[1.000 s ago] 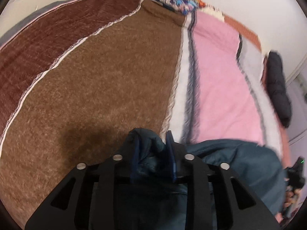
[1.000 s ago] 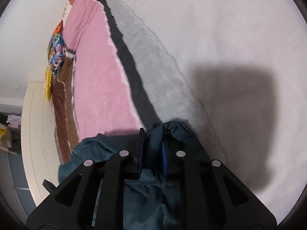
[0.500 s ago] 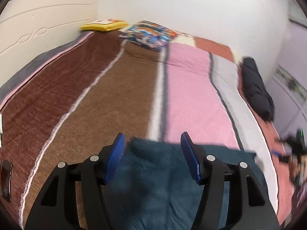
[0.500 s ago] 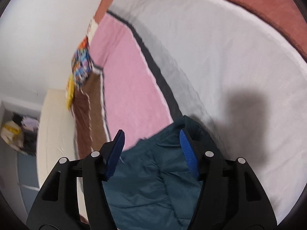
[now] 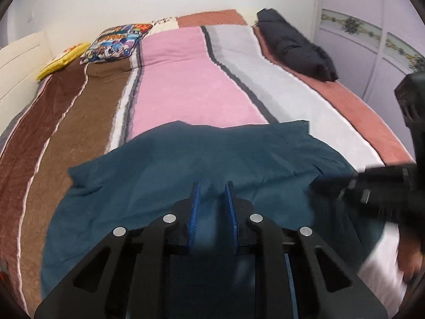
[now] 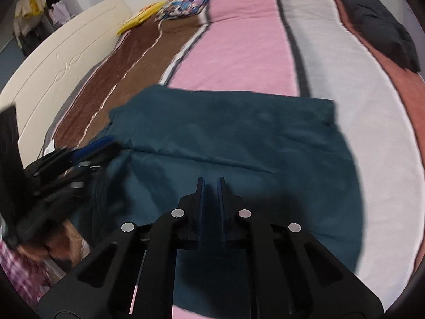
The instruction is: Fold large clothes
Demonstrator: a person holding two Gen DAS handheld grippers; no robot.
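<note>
A large dark teal garment (image 5: 212, 154) (image 6: 225, 133) lies spread across the striped bed, its far part folded over with a straight crease. My left gripper (image 5: 212, 186) hovers above its near part. The jaws are closing, a narrow gap stays between the blue pads, and no cloth is in it. My right gripper (image 6: 211, 180) also hangs over the garment, closing and almost together, holding nothing. Each gripper shows blurred in the other's view: the right gripper (image 5: 324, 182) at the garment's right edge, the left gripper (image 6: 106, 145) at its left edge.
A folded black jacket (image 5: 297, 50) (image 6: 377, 21) lies at the bed's far right. A patterned pillow (image 5: 117, 42) and a yellow pillow (image 5: 63, 61) sit at the far end. The cream headboard (image 6: 66, 53) runs along the left, a wardrobe door (image 5: 372, 40) stands on the right.
Both grippers let go of the teal cloth they had pinched, opened wide, then drew back and up while narrowing again. The garment now lies flat on the bed.
</note>
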